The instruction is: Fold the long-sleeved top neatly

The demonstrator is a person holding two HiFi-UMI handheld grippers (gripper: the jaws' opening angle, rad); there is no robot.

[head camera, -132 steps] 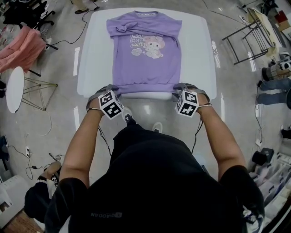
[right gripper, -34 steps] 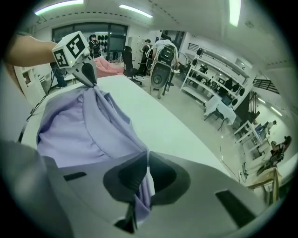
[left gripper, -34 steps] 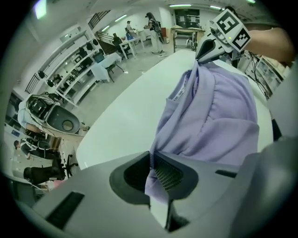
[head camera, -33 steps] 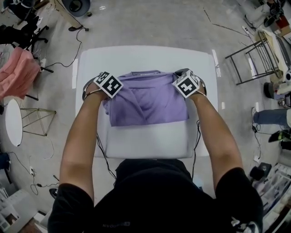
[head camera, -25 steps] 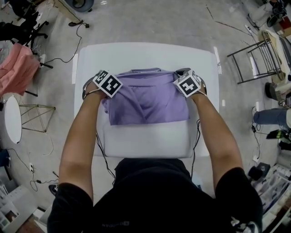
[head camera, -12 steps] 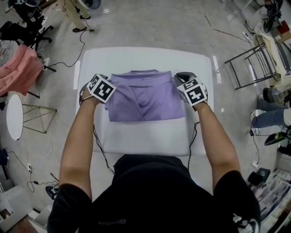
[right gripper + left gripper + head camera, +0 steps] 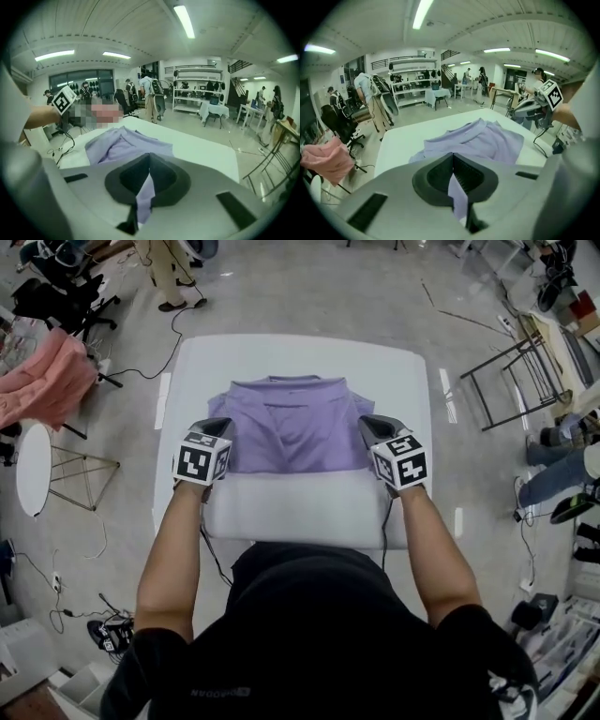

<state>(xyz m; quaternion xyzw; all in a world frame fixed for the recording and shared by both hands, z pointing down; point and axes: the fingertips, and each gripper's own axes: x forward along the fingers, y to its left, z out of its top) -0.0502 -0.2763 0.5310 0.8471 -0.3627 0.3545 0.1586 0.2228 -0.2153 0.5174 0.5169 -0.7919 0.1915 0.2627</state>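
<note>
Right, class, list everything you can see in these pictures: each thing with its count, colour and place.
long-sleeved top: one, purple, folded on the table's far half
table: one, white, centre
cloth: one, pink, draped at far left
side table: one, white, round, left floor
metal frame: one, dark, floor at right
bystanders: at least two, top left and right edge
forearms: two, bare, bottom
left gripper: one, grey, top's near left corner; jaws just closed, tips together, nothing visibly pinched
right gripper: one, grey, near right corner; jaws likewise just closed
</note>
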